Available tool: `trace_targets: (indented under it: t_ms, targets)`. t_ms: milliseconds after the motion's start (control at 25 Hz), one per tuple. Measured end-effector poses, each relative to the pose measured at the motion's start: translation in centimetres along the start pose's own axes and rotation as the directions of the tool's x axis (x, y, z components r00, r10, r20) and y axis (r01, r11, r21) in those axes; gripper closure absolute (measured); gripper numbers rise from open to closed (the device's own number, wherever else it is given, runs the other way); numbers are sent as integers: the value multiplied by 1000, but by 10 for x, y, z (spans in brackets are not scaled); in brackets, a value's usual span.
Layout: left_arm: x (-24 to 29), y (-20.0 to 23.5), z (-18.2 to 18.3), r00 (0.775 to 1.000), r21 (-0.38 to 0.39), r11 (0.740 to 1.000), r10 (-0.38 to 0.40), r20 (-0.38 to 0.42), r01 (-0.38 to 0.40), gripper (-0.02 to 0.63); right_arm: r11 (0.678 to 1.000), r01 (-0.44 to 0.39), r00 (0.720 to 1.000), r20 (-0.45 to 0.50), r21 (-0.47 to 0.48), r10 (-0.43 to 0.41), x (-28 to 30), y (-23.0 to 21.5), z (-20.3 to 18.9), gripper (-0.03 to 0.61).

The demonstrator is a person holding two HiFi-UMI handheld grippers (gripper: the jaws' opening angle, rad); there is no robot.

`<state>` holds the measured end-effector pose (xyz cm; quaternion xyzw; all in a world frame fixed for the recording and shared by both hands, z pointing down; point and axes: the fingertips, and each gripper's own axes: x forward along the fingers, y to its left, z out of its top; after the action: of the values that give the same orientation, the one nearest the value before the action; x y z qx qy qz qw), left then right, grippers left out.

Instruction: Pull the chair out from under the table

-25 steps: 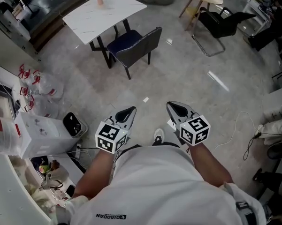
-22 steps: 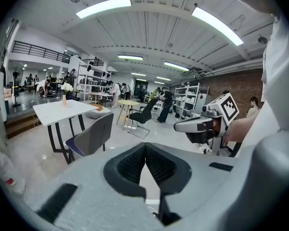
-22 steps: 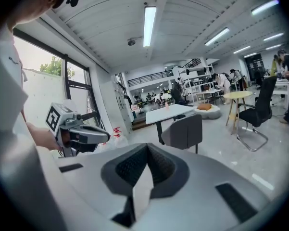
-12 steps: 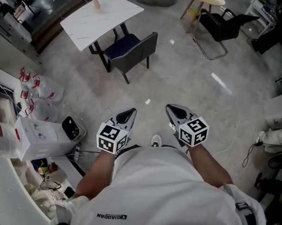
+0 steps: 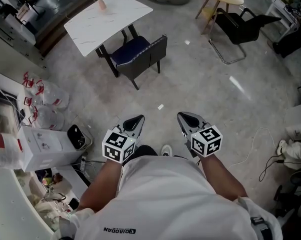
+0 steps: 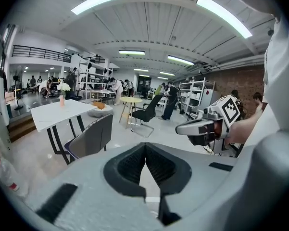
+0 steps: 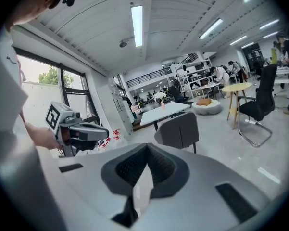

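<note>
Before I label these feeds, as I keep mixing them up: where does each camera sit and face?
Head view: on the person's head, looking steeply down; shows forearms, shirt, left gripper, right gripper.
Left gripper view: rides the left gripper, faces the chair; right gripper at right.
Right gripper view: rides the right gripper, faces the chair; left gripper at left.
Shared: chair at the white table.

Warehouse-like lab (shelving racks (image 6: pixel 192 94), mezzanine (image 6: pixel 38 52))

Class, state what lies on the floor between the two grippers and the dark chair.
Bare grey floor, apart from one small white speck, separates the left gripper and right gripper from the chair; the head view shows it.
</note>
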<state>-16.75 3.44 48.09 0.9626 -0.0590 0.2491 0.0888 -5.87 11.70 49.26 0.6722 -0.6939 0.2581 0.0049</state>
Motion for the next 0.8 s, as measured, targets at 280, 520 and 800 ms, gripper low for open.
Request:
trace_targets:
  t_ms: [280, 520, 800]
  targets:
    - [20, 13, 0, 1000, -17, 1000, -9, 15, 9, 607, 1000, -3, 999, -36, -7, 3, 18, -12, -7, 572]
    - [43, 45, 3, 1000, -60, 998, -10, 15, 11, 607, 999, 2, 998, -70, -36, -4, 44, -30, 7, 572]
    - [85, 99, 38, 1000, -57, 998, -6, 28, 8, 607, 999, 19, 995, -94, -46, -24, 87, -67, 33, 572]
